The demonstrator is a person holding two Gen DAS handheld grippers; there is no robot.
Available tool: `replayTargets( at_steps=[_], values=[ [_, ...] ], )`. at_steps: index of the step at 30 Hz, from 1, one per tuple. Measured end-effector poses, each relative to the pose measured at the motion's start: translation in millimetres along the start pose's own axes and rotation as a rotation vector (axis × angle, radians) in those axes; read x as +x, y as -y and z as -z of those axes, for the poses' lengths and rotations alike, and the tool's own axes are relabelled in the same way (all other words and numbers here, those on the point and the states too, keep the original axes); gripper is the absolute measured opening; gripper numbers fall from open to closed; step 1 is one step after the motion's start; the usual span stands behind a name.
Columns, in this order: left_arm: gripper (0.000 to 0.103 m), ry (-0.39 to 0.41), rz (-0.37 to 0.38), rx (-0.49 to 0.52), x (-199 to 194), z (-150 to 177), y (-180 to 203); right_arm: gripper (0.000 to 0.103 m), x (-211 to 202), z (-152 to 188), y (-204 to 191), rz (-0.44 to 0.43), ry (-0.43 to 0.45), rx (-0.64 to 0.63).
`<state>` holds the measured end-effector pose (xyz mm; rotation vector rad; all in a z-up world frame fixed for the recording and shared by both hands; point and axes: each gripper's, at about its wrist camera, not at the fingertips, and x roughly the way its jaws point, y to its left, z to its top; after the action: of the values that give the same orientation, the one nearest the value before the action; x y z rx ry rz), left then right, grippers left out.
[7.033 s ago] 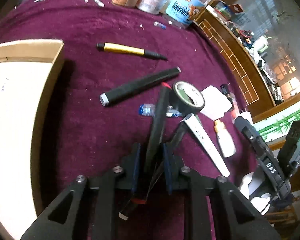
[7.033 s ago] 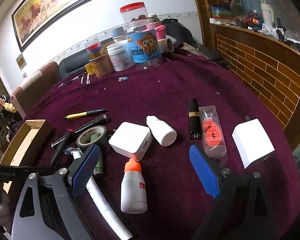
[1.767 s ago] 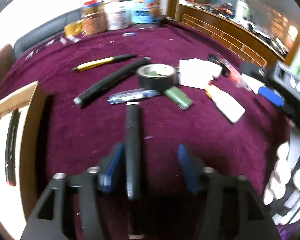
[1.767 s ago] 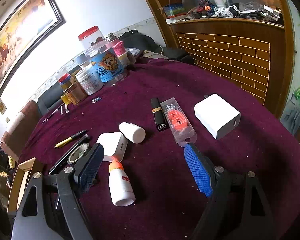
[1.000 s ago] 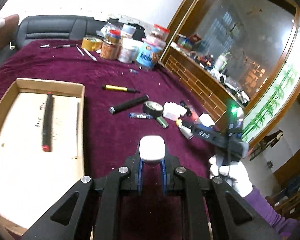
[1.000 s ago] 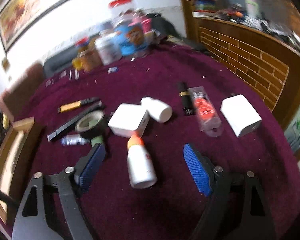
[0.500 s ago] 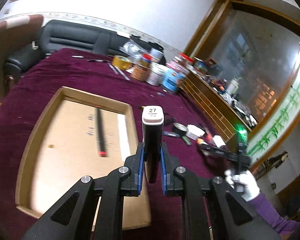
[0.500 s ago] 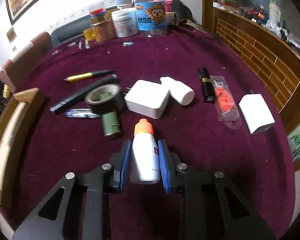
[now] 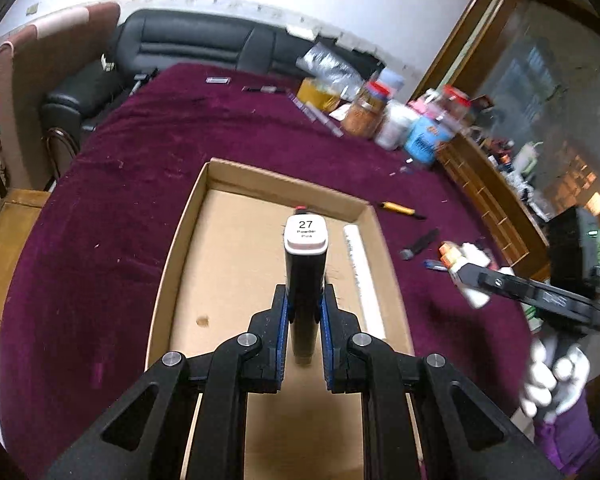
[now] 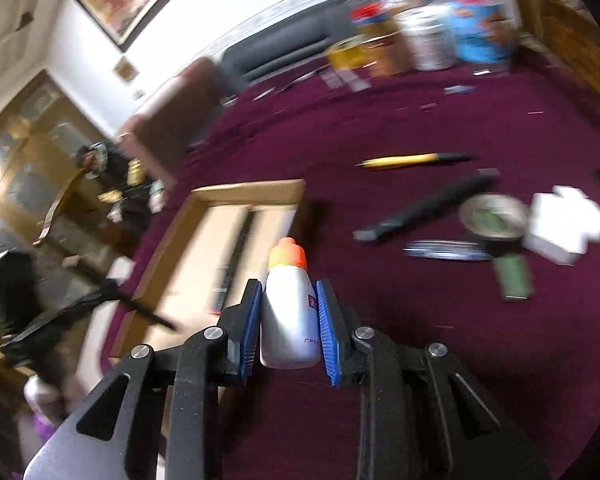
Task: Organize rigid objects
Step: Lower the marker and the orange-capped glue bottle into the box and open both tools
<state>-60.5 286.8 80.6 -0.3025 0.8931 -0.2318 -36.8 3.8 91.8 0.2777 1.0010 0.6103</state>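
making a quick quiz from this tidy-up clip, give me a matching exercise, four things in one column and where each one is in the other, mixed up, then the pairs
Things
1. black marker with a white cap marked 27
2. white bottle with an orange cap
3. yellow and black pen
4. long white tube

Places
A. lying on the maroon tablecloth, beyond the cardboard box
B. clamped in the left gripper, over the box
C. lying inside the box along its right wall
D. clamped in the right gripper, above the cloth beside the box

Pairs: 1-B, 2-D, 3-A, 4-C
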Motion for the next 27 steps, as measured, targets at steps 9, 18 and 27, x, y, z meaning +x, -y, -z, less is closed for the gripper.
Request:
replayTargets(
  at_steps=[9, 18, 27],
  values=[
    [0.012, -0.120, 0.034, -0.084, 68.9, -39.4, -25.5, 0.025, 92.3, -25.0, -39.8, 0.102, -0.097, -0.034],
    [0.025, -0.175, 0.070, -0.151, 97.8, -37.2, -33.9, 0.026, 117.6, -35.3, -42.0, 0.212, -0.121, -0.048],
    [0.046, -0.066, 0.054, -0.112, 42.7, -25.0, -17.0, 0.026, 46.4, -34.2, -38.6, 0.239, 0.071, -0.132]
  ],
)
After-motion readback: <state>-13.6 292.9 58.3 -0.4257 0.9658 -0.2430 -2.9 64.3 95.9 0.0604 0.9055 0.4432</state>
